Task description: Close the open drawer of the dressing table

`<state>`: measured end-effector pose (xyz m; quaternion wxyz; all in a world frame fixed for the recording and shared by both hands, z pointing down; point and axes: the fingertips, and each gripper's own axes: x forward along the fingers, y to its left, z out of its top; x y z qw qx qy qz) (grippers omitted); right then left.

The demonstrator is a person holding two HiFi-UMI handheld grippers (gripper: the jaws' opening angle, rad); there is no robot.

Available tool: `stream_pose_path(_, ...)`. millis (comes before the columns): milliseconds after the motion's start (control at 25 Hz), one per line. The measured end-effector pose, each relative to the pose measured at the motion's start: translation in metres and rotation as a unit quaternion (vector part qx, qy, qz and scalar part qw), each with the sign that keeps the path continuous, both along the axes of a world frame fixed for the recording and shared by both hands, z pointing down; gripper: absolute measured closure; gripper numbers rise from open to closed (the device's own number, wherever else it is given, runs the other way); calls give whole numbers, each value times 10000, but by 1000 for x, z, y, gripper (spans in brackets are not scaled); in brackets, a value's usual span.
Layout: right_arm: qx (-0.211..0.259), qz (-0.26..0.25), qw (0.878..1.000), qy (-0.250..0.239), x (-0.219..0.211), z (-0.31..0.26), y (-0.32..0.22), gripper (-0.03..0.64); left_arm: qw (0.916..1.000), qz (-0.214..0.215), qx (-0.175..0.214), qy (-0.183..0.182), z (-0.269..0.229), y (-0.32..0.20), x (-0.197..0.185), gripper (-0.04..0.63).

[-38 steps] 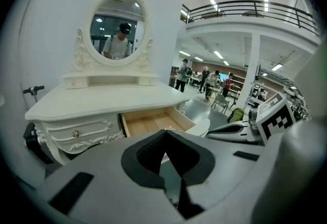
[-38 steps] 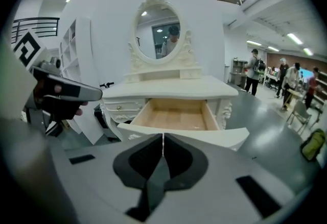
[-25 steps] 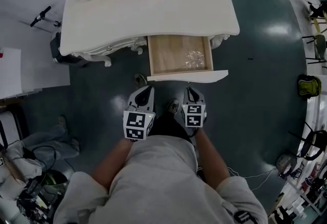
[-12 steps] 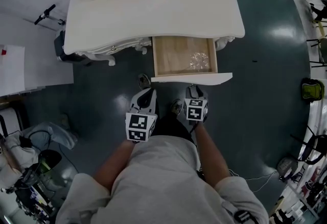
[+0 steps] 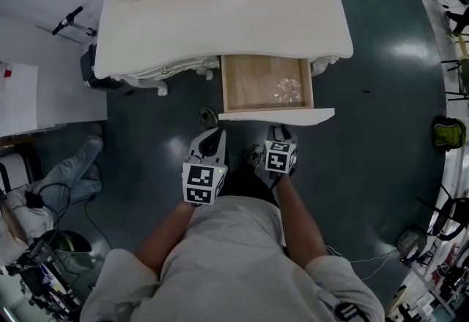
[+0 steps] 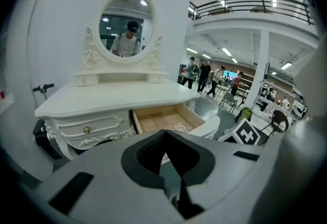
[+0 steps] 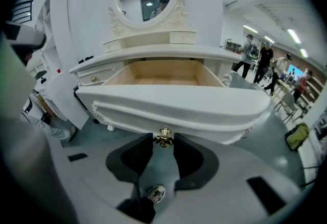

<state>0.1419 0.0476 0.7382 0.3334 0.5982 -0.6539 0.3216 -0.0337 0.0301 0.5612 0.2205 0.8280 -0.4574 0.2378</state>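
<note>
The white dressing table stands ahead with its wooden drawer pulled out. A bit of clear plastic lies inside it. My right gripper is right up at the white drawer front. In the right gripper view the brass knob sits between the jaws of that gripper, which are closing, and the pads stand clear of it. My left gripper hangs to the left of the drawer, short of the front, its tips meeting with nothing between them.
A seated person's legs stretch out on the floor at the left beside a white panel. My shoe is by the drawer's left corner. A green bag and chairs stand at the right. A mirror tops the table.
My right gripper has sunk and edged in toward the drawer front. The left gripper has kept still. The person at the left has stretched a leg out.
</note>
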Motion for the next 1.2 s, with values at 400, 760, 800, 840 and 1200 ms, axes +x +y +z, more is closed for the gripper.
stream_pose_path(400, 35, -196, 9998, 33, 0, -1, -2, 483, 10000, -33, -5, -23, 1, 0, -1, 589)
stream_pose_path(760, 73, -352, 9993, 118, -1, 0, -7, 483, 10000, -84, -37, -28, 5, -2, -5, 589)
stream_pose_path(800, 80, -370, 9992, 119, -1, 0, -7, 483, 10000, -82, -40, -29, 5, -2, -4, 589)
stream_pose_path(840, 87, -388, 9991, 122, -1, 1, -8, 483, 10000, -81, -50, -32, 6, -1, -4, 589)
stream_pose_path(1200, 183, -559, 9981, 155, -1, 3, -14, 483, 9999, -90, -126, -58, 10, -3, -5, 589)
